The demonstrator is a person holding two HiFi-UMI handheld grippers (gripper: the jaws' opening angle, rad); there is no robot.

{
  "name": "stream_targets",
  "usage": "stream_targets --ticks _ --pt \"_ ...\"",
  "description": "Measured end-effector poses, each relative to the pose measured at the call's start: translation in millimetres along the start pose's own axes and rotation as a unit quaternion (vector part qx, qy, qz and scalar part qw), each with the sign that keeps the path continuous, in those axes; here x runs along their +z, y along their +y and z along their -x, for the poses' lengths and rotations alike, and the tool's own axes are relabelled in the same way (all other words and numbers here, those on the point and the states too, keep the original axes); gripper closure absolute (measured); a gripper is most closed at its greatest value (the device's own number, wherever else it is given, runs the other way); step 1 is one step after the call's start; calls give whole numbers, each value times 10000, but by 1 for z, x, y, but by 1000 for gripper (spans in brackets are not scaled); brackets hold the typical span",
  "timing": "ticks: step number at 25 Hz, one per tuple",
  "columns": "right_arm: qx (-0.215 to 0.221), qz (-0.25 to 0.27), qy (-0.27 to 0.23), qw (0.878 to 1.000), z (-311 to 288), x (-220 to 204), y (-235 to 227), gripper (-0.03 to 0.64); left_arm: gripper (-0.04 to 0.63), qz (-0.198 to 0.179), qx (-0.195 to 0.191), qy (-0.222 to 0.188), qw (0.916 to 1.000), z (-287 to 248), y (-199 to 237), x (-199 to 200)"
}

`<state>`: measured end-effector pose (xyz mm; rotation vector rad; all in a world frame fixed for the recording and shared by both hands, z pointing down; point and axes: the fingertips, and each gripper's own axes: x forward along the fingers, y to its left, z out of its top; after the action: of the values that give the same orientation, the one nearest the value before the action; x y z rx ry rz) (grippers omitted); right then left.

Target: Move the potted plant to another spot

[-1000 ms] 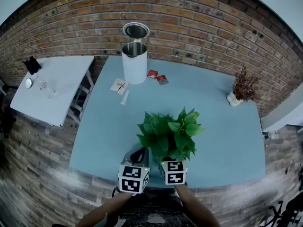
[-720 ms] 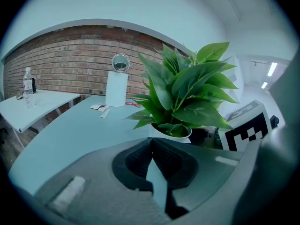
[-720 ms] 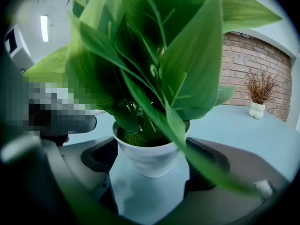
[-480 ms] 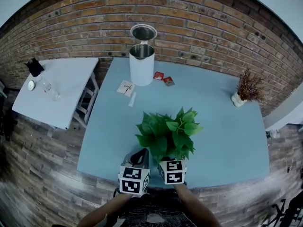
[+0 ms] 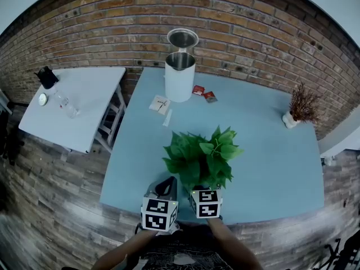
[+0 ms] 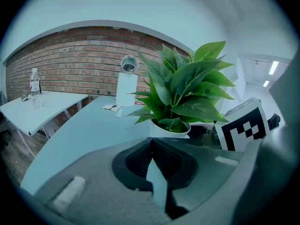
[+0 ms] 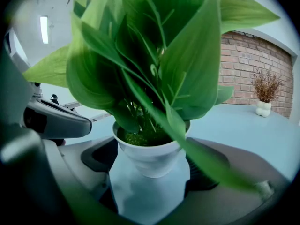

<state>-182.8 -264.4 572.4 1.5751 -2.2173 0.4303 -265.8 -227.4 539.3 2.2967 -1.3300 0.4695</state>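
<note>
The plant hangs over the counter's near edge, with its pot clenched in the right gripper's jaws. The left gripper's jaws are closed on nothing. The kettle has slid rightward in the head view while the plant keeps its place, so the carry seems underway, heading left.

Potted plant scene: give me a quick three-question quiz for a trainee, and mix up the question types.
1. True or false: the left gripper has its jaws together with nothing between them.
2. What does the right gripper grip? A) the white kettle B) the potted plant C) the water bottle
3. On which side of the blue table, the person's left or right, does the dried plant stand?

Key: 1 true; 2 B; 3 right.
</note>
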Motion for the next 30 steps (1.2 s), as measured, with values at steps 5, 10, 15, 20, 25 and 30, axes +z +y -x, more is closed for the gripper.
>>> stream_targets --ticks 5,10,15,20,25,30 --pt "-54 -41 46 10000 2 -2 -2 163 595 34 -64 16 10000 -2 -5 -2" --pt "-36 9 53 10000 7 -2 2 166 595 76 -107 14 9999 1 -6 -5" --pt "78 2 94 9999 15 -3 3 175 595 169 -48 21 9998 4 -10 -9" --pt "150 0 38 9999 24 -1 3 238 595 199 5 -33 9998 7 -15 -7" --pt "350 -14 14 9994 39 -5 5 267 595 181 43 -44 9998 11 -33 -11" --pt "444 36 -9 9990 55 -8 5 304 595 146 67 -50 9999 13 -49 -12"
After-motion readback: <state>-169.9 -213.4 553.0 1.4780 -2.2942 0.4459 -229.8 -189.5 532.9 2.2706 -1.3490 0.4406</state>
